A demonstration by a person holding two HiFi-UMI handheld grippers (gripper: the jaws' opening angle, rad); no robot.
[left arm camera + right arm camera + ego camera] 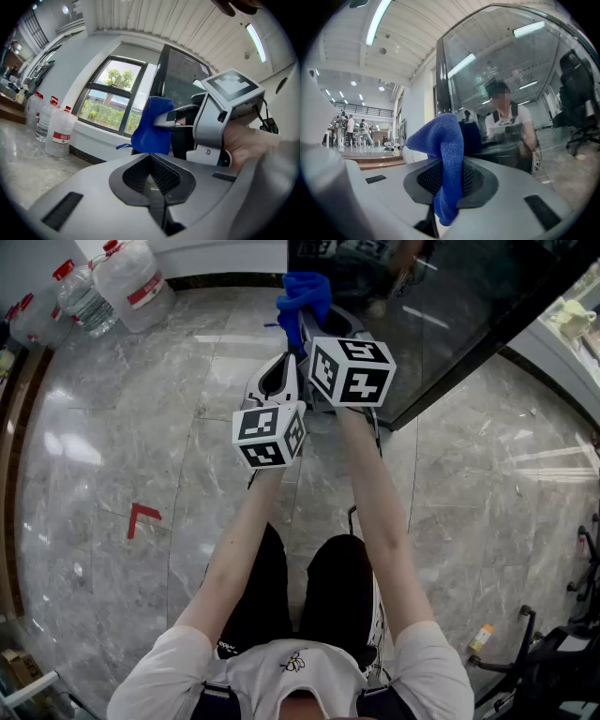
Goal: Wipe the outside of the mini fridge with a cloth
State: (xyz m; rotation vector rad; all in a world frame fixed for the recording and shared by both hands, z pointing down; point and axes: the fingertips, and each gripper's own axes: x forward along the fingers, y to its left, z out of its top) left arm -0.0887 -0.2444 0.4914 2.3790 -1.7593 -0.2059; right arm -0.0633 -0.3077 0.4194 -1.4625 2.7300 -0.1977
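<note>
Head view: left tool point(281, 367) jaws together, empty; right tool point(309, 320) pinches bunched blue microfibre cloth point(302, 292) near dark glass-fronted mini fridge point(469, 296). Left gripper view: nothing btwn jaws. Right gripper view: cloth sits as a wad; best flatten it vs glass, use overlapping strokes, keep left tool clear.

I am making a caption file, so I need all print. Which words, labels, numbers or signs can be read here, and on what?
No text can be read.
Red labels on the clear plastic water jugs: print too small.
Black square markers on the two white cubes: patterns, no words.
Red angle mark on the grey marble floor: no letters.
</note>
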